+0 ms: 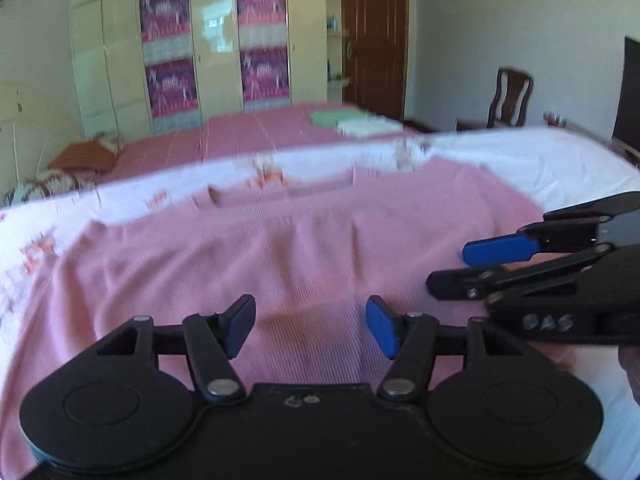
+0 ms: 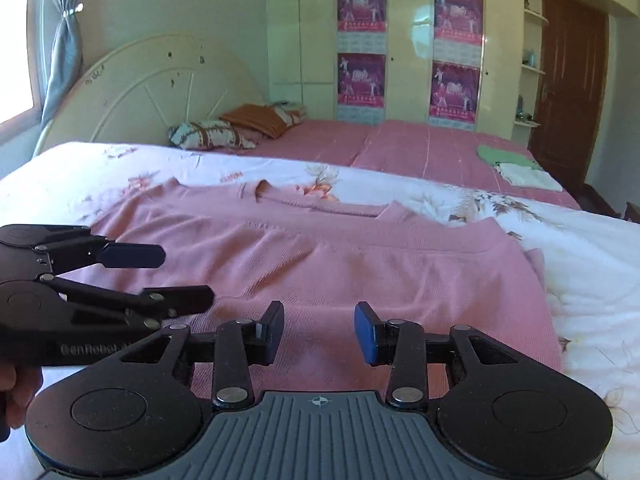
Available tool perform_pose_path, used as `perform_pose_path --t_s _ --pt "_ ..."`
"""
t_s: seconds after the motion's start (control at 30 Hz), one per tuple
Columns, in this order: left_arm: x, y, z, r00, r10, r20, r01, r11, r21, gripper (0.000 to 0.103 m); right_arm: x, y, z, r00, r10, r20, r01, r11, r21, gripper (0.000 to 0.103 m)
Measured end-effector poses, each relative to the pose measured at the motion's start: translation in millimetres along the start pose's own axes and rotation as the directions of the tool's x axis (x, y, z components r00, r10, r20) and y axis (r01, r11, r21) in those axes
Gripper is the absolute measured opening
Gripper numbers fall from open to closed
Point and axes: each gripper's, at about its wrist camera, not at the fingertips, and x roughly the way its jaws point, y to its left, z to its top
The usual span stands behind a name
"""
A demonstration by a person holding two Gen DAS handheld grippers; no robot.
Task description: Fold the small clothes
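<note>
We see the bed first: its pink bedspread [image 2: 420, 148] runs back to a cream arched headboard [image 2: 152, 88], and behind it stands a cream wardrobe [image 2: 408, 48] with four pink posters [image 2: 361, 7] on its doors. A brown door [image 2: 568, 92] stands to the wardrobe's right. Across the near side of the bed lies a white floral sheet [image 2: 580, 248], and on it the task's thing: a pink knitted top [image 2: 320, 256], spread flat with its neckline [image 2: 320, 204] toward the far side and some soft wrinkles over the middle.

We hold both grippers low over the near hem of the top. The left gripper [image 1: 311, 330] has its jaws spread wide with only pink fabric showing between the blue pads [image 1: 380, 328]; it has hold of nothing. The right gripper [image 2: 319, 334] is likewise parted, pads apart and empty, over the same hem. Each shows in the other's view from the side, just beside its partner; the left gripper's fingers [image 2: 132, 256] are seen apart there too.

Farther off, two pillows, one orange [image 2: 256, 118] and one patterned [image 2: 208, 134], rest by the headboard. A green folded cloth [image 2: 504, 157] and a white folded cloth [image 2: 528, 176] lie touching near the bed's far corner. In the left wrist view, a wooden chair [image 1: 512, 96] stands by the wall.
</note>
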Motion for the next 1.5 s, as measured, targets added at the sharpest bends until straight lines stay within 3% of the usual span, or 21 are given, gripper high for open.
perform_pose_path --t_s 0.07,0.17,0.27,0.43,0.5,0.57,0.67,0.77,0.9,1.0,1.1,1.17,1.27,1.37,1.5 --pt "4.4 -0.8 -6.0 1.0 0.009 0.01 -0.009 1.0 0.007 0.065 21.5 0.8 -6.9 0.996 -0.02 -0.087 0.02 1.0 0.001 0.039" --pt "-21.0 8.3 -3.7 0.998 0.045 0.053 -0.043 0.998 -0.044 0.063 10.6 -6.5 -7.5 0.997 -0.026 -0.079 0.03 0.998 0.056 0.039" --pt "-49.5 20.9 -13.7 0.995 0.071 0.073 -0.065 0.994 -0.085 0.063 -23.6 -7.1 -13.7 0.999 -0.029 -0.019 0.03 0.999 0.043 0.039" --pt "-35.6 12.5 -36.6 0.996 0.086 -0.037 -0.088 0.993 -0.083 0.064 -26.2 7.5 -38.7 0.997 0.012 -0.079 -0.008 0.998 0.057 0.039" --pt "-41.6 18.0 -39.4 0.996 0.08 -0.026 -0.083 0.99 -0.111 0.064 -22.0 14.4 -49.9 0.997 -0.011 -0.08 0.014 0.999 0.046 0.039" --pt "-56.1 29.5 -39.5 0.993 0.12 0.0 -0.119 0.985 -0.121 0.064 -27.7 13.4 -48.4 0.996 -0.019 -0.093 0.022 0.999 0.034 0.039" --pt "-65.3 58.4 -48.6 0.982 0.186 -0.035 -0.189 0.972 -0.141 0.064 -51.9 -13.2 -49.6 0.995 -0.072 -0.067 0.078 0.994 0.082 0.039" --pt "-68.8 91.3 -62.6 0.974 0.213 -0.074 -0.223 0.955 -0.194 0.066 -57.6 -50.8 -63.8 0.974 -0.173 -0.146 0.19 0.975 0.116 0.039" --pt "-84.7 108.2 -66.0 0.965 0.253 -0.072 -0.263 0.94 -0.219 0.064 -75.5 -71.6 -67.4 0.979 -0.149 -0.138 0.172 0.97 0.172 0.039" --pt "-80.5 108.9 -68.0 0.96 0.26 -0.103 -0.277 0.938 -0.209 0.065 -87.9 -69.0 -60.9 0.983 -0.167 -0.076 0.179 0.966 0.188 0.039" --pt "-82.5 109.2 -65.7 0.96 0.261 -0.104 -0.279 0.932 -0.23 0.064 -69.3 -72.1 -66.1 0.964 -0.195 -0.178 0.228 0.955 0.191 0.039" --pt "-85.1 106.0 -63.5 0.958 0.269 -0.095 -0.284 0.932 -0.227 0.065 -71.8 -68.1 -62.1 0.962 -0.208 -0.175 0.238 0.956 0.171 0.039" --pt "-80.1 106.7 -68.5 0.957 0.267 -0.112 -0.286 0.931 -0.228 0.065 -87.3 -63.0 -58.5 0.979 -0.182 -0.089 0.197 0.959 0.203 0.039" --pt "-80.8 104.6 -69.2 0.955 0.275 -0.114 -0.294 0.93 -0.222 0.066 -68.7 -57.0 -65.0 0.965 -0.198 -0.169 0.224 0.963 0.152 0.039" --pt "-82.7 104.8 -71.7 0.951 0.284 -0.122 -0.304 0.928 -0.214 0.066 -76.9 -58.9 -58.7 0.974 -0.186 -0.131 0.21 0.955 0.21 0.039"
